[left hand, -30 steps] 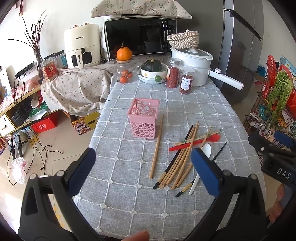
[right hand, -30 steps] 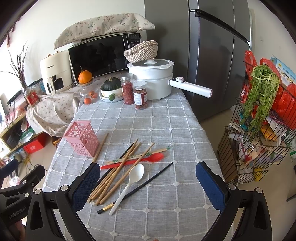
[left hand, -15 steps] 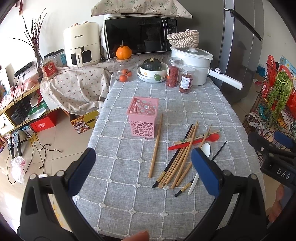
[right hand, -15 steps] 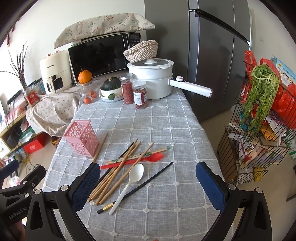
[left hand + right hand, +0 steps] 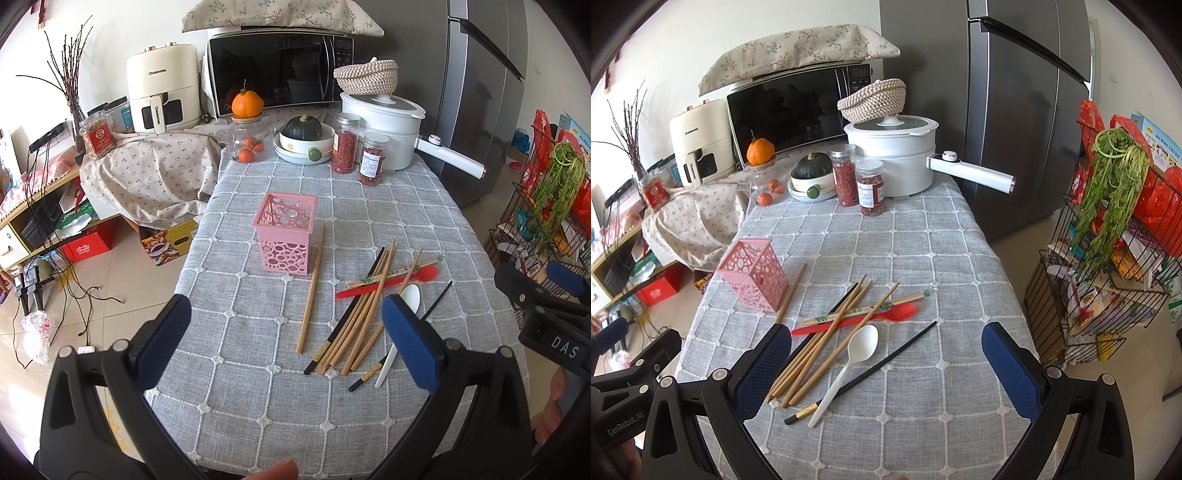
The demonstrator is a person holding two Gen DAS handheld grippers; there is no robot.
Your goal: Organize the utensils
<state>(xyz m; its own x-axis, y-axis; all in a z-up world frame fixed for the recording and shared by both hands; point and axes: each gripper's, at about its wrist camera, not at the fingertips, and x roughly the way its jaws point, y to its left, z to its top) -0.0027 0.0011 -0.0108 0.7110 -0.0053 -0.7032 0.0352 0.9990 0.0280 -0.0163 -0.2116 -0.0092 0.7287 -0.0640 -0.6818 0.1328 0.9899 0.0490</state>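
A pink perforated utensil holder (image 5: 286, 232) (image 5: 754, 278) stands empty on the grey checked tablecloth (image 5: 258, 369). Beside it lies one wooden chopstick (image 5: 311, 291). To its right is a loose pile of wooden and black chopsticks (image 5: 360, 314) (image 5: 827, 332), a red spoon (image 5: 391, 284) (image 5: 857, 319), a white spoon (image 5: 400, 325) (image 5: 849, 363) and a lone black chopstick (image 5: 864, 373). My left gripper (image 5: 286, 343) is open and empty above the table's near edge. My right gripper (image 5: 886, 365) is open and empty above the pile; its body shows in the left wrist view (image 5: 543, 310).
At the table's far end stand a white pot (image 5: 380, 129) with a long handle, two jars (image 5: 356, 151), a bowl with a squash (image 5: 304, 142), a microwave (image 5: 277, 70) and an air fryer (image 5: 162, 86). A wire rack (image 5: 1108, 258) stands right of the table; a fridge (image 5: 1015, 110) is behind.
The left wrist view has shifted very slightly; the holder and utensils sit a touch lower left. Both grippers stay open and nothing on the table has moved.
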